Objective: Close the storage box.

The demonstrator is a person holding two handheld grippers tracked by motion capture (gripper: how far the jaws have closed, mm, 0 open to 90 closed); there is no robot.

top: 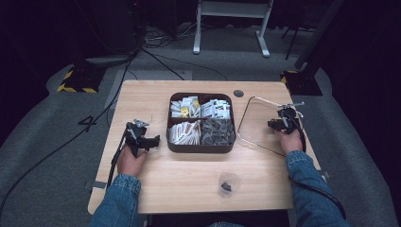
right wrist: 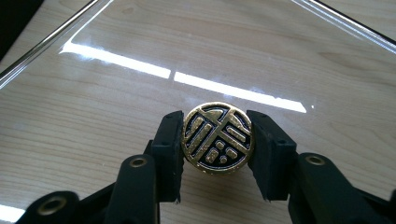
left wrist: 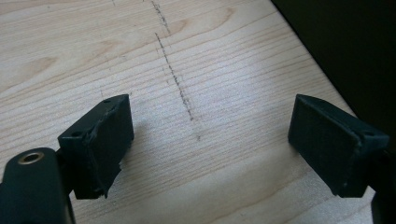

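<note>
Gold-and-black round knob (right wrist: 218,138) is gripped between the 2 fingers (right wrist: 168,149) of the right gripper (top: 283,120) over the clear glass lid (top: 257,127), so pickup looks started but unfinished, while the left gripper (top: 142,137) rests wide open and empty on the counter (top: 189,179).

A: Where's the divided tray (top: 200,146)?
B: Mid-counter (top: 189,182), packets in all four compartments. The clear tray (top: 249,135) lies just to its right.

A: And nearer the person?
B: A small cup (top: 229,182) stands in front of the divided tray, well apart from it.

A: The grippers?
B: Left gripper (top: 150,141) rests left of the divided tray, over bare counter. Right gripper (right wrist: 217,144) sits over the clear tray, a round medallion (right wrist: 217,138) clamped between its jaws
</note>
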